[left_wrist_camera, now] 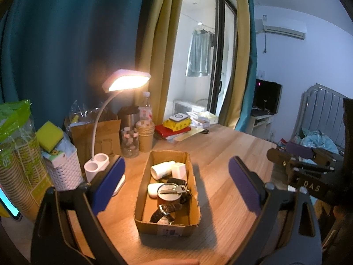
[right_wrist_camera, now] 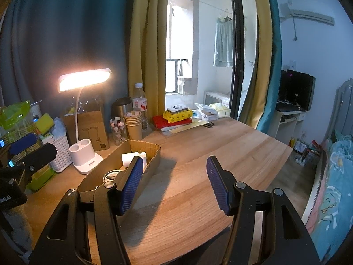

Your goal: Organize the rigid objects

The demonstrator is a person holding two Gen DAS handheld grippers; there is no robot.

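An open cardboard box [left_wrist_camera: 141,201] sits on the wooden table. It holds a white bottle [left_wrist_camera: 162,169], a white charger block [left_wrist_camera: 179,170], a white earbud case [left_wrist_camera: 153,189], a round tin [left_wrist_camera: 169,195] with a key [left_wrist_camera: 174,190] on it, and a wristwatch [left_wrist_camera: 164,213]. My left gripper [left_wrist_camera: 176,187] is open and empty, above the box with a finger on each side. My right gripper [right_wrist_camera: 174,185] is open and empty over bare table right of the box [right_wrist_camera: 152,152]. It also shows at the left wrist view's right edge [left_wrist_camera: 304,163].
A lit white desk lamp [left_wrist_camera: 97,165] stands left of the box. Behind it are a woven basket [left_wrist_camera: 64,167], paper cups [left_wrist_camera: 145,137], a glass jar [left_wrist_camera: 130,141], a steel flask and a bottle. Books and a yellow pack [right_wrist_camera: 176,117] lie at the back, scissors [right_wrist_camera: 208,124] nearby.
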